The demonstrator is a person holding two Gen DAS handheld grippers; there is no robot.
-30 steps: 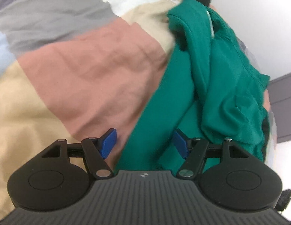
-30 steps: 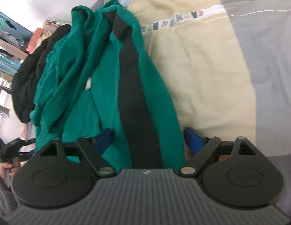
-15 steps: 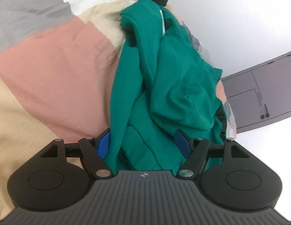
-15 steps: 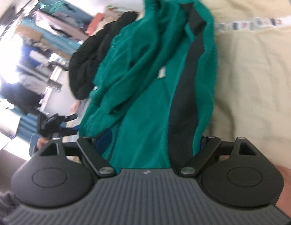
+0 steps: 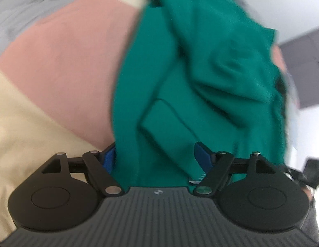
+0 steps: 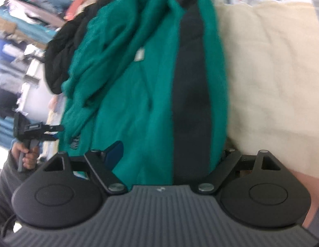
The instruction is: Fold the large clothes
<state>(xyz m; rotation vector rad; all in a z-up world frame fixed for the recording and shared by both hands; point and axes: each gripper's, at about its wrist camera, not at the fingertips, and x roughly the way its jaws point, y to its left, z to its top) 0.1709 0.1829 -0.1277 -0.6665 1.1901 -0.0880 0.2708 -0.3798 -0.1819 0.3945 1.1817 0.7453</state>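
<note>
Green garment [image 5: 200, 78] with a black stripe [image 6: 189, 86] lies bunched in a long heap on a colour-block bedspread [image 5: 62, 61] — pink, cream and grey panels. It looks crumpled rather than spread, so no fold seems started yet.

Left gripper [image 5: 155, 154]: jaws opening, green cloth running up between the blue pads, which stand wide and do not seem to pinch it. Judged a release or a re-grip at the near hem.

Right gripper [image 6: 169, 154]: jaws wide apart, straddling the near end of the garment, stripe between them. One blue pad shows; the other is hidden behind the cloth. No pinch visible.

Both ends approached at once — likely to lift and spread the piece flat.

A black garment [image 6: 62, 47] lies beyond the green one. Both views are blurred.
</note>
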